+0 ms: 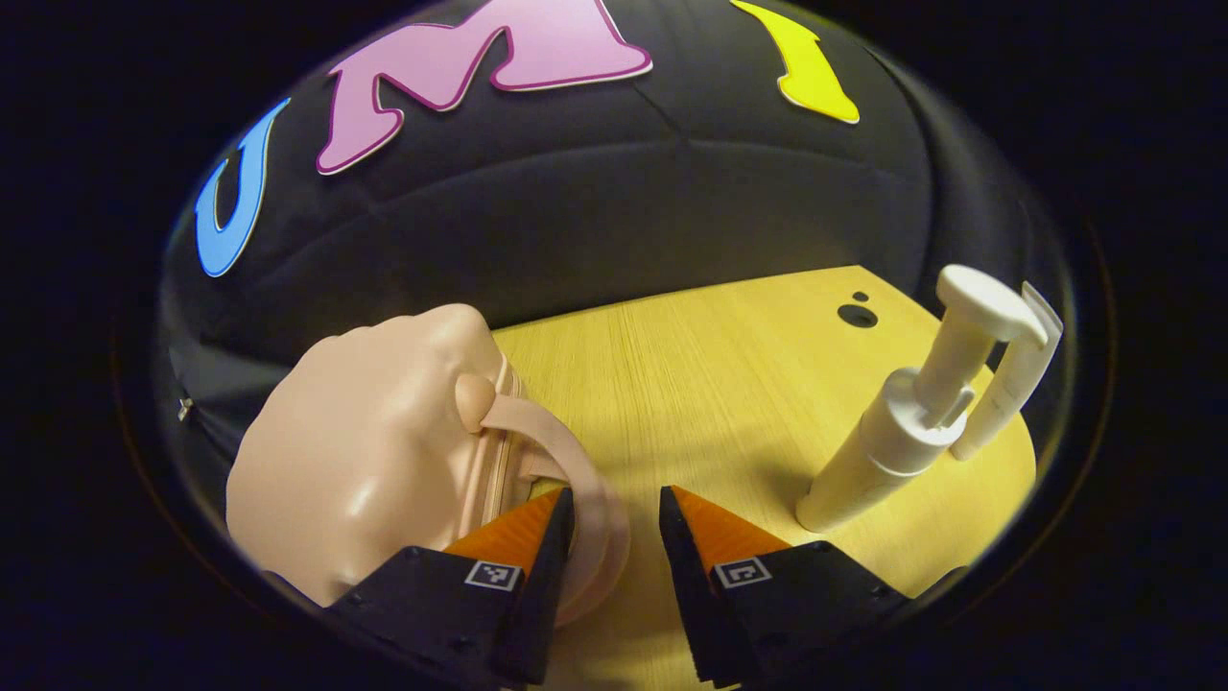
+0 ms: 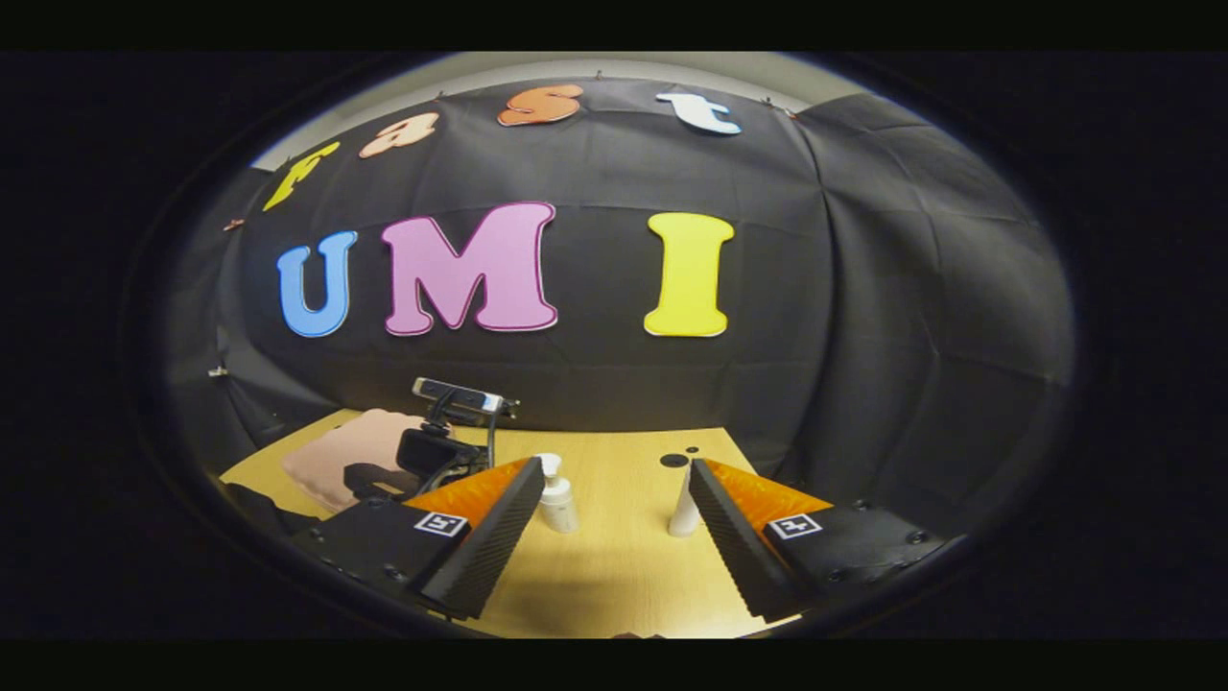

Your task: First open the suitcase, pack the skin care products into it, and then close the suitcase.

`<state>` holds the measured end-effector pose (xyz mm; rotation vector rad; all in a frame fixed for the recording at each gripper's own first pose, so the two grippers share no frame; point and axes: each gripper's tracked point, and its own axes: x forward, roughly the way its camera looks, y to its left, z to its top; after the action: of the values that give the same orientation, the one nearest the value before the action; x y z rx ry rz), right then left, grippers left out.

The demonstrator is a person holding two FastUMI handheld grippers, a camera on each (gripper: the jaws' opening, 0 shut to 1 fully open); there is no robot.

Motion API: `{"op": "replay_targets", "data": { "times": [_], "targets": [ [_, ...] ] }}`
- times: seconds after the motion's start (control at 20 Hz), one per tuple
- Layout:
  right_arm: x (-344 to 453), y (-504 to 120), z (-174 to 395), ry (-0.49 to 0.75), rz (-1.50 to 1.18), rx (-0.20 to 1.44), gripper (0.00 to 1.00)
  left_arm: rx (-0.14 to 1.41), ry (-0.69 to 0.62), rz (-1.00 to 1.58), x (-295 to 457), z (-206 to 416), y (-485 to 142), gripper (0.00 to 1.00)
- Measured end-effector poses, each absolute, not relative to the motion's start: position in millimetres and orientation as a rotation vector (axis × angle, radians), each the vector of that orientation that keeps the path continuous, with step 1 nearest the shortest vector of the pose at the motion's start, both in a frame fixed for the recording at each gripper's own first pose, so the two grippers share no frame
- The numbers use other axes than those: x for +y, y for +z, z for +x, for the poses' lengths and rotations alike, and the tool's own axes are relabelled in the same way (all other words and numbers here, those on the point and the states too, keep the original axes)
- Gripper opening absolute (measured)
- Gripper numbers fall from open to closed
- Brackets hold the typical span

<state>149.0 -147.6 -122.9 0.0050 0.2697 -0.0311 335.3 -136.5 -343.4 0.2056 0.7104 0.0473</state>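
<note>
Bare table (image 2: 614,576) between pump bottle (image 2: 555,499) and tube (image 2: 683,509); suitcase (image 2: 345,456) left.

A pale wooden table (image 2: 614,576) with fine straight grain is set against a wall of black cloth (image 2: 863,288), which is creased and pinned along its top edge. Two dark round holes (image 1: 857,314) are seen near the table's far edge. A lighter strip of wall (image 2: 595,65) is visible above the cloth.

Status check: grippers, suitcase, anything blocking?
Left gripper open, handle between its fingers. Right gripper open, holding nothing. Suitcase closed; pump bottle and tube standing on table. Nothing blocking.
</note>
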Motion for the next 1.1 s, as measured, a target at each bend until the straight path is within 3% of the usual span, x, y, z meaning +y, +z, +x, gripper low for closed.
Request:
{"op": "replay_targets", "data": {
  "times": [0.2, 0.25, 0.3, 0.4, 0.6, 0.75, 1.1],
  "targets": [
    [-156.1, -127.4, 151.6, -0.040, 0.021, 0.273, 0.98, 0.744, 0.060, 0.144, -134.5, 338.9, -343.2, 0.38],
    [-156.5, -128.0, 152.3, -0.041, 0.027, 0.274, 0.97, 0.726, 0.059, 0.140, -134.6, 341.9, -335.5, 0.39],
    [-157.2, -129.5, 153.2, -0.042, 0.033, 0.276, 0.97, 0.722, 0.052, 0.145, -135.3, 341.4, -329.1, 0.21],
    [-156.5, -132.6, 155.4, -0.039, 0.044, 0.289, 0.96, 0.709, 0.032, 0.104, -138.3, 340.4, -310.1, 0.17],
    [-148.6, -120.5, 159.0, -0.040, 0.040, 0.256, 0.97, 0.751, 0.023, -0.061, -130.4, 329.5, -254.8, 0.14],
    [-133.2, -114.3, 158.3, -0.020, 0.033, 0.237, 0.97, 0.700, 0.002, -0.040, -101.6, 330.6, -193.8, 0.14],
    [-92.1, -109.7, 145.6, 0.048, 0.047, 0.218, 0.97, 0.636, 0.076, 0.032, 51.2, 327.3, -79.9, 0.13]
  ]
}}
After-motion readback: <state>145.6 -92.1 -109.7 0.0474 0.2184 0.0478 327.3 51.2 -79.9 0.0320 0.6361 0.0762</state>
